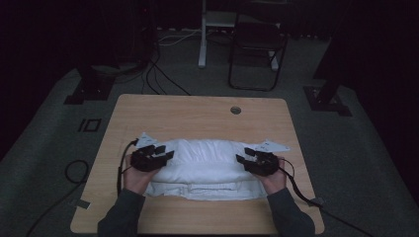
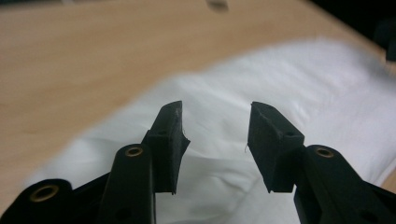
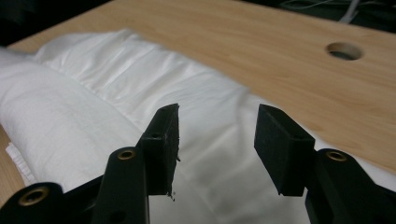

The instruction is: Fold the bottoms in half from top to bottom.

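At the bottom of the high view the person's forearms come up from the near edge, one hand at each end of the folded white cloth (image 1: 202,168). The left gripper (image 1: 165,154) sits at centre left of that frame and the right gripper (image 1: 243,159) at centre right, both pointing inward over the bundle's ends. This mirrored placing suits two-handed work on the cloth, probably a fold or a smoothing pass, since each end can be taken at once.

In the left gripper view the pads stand part-way apart, with the cloth (image 2: 289,84) showing through the gap; nothing is pinched and the pads (image 2: 170,140) are clear of the fabric. In the right gripper view the jaws are likewise half-wide and empty, with cloth (image 3: 93,93) below and beyond them.

The cloth lies across the near middle of the table (image 1: 197,111), its front hem close to the near edge but not over it, in the lower centre of the high view. Narrow strips of bare wood remain left and right of the bundle, so sideways room looks tight. Beyond the cloth, the upper half of the tabletop is open wood up to the round hole (image 1: 235,110) at upper centre, giving the most room for pushing or unfolding forward. Past the far edge stand a chair (image 1: 257,44) and cables on the floor.
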The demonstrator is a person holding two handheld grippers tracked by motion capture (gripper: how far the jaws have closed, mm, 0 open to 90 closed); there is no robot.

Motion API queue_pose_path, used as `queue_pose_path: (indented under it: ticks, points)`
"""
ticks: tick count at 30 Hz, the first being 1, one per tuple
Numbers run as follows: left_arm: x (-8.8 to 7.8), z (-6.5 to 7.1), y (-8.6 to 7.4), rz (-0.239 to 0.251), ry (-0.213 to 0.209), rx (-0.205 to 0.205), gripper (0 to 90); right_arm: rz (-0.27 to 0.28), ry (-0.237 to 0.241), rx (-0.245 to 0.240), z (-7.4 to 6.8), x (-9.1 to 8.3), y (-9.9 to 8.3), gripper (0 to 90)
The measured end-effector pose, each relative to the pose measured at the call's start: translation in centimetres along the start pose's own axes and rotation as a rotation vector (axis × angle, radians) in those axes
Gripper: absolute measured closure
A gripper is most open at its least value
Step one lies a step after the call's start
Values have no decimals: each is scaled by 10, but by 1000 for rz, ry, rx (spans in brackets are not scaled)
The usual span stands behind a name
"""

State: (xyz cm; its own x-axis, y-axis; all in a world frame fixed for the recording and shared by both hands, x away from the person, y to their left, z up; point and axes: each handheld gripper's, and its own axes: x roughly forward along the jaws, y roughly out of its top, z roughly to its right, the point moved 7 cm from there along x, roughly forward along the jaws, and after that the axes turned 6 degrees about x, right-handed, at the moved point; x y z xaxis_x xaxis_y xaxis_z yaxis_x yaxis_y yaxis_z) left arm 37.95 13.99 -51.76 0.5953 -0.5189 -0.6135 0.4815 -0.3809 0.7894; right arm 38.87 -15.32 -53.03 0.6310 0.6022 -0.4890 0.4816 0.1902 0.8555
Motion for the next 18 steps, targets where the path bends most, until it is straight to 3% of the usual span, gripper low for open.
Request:
queue_pose_path:
  ticks: [2, 4, 9, 11, 13, 18]
  points:
    - [15, 13, -10, -46, -26, 23, 582, -43, -5, -5, -4, 9, -8, 497]
    - [24, 22, -22, -87, -22, 51, 583, -84, -7, -17, -9, 15, -20, 503]
    - [28, 37, -52, -137, -12, 76, 589, -131, -11, -23, -16, 15, -51, 516]
    - [26, 40, -63, -145, 3, 91, 593, -138, -5, -15, -17, 12, -61, 516]
    - [24, 41, -71, -135, 9, 80, 595, -141, 0, -7, -18, 8, -70, 517]
    - [26, 41, -80, -125, 34, 91, 597, -160, -19, -16, -18, 11, -86, 522]
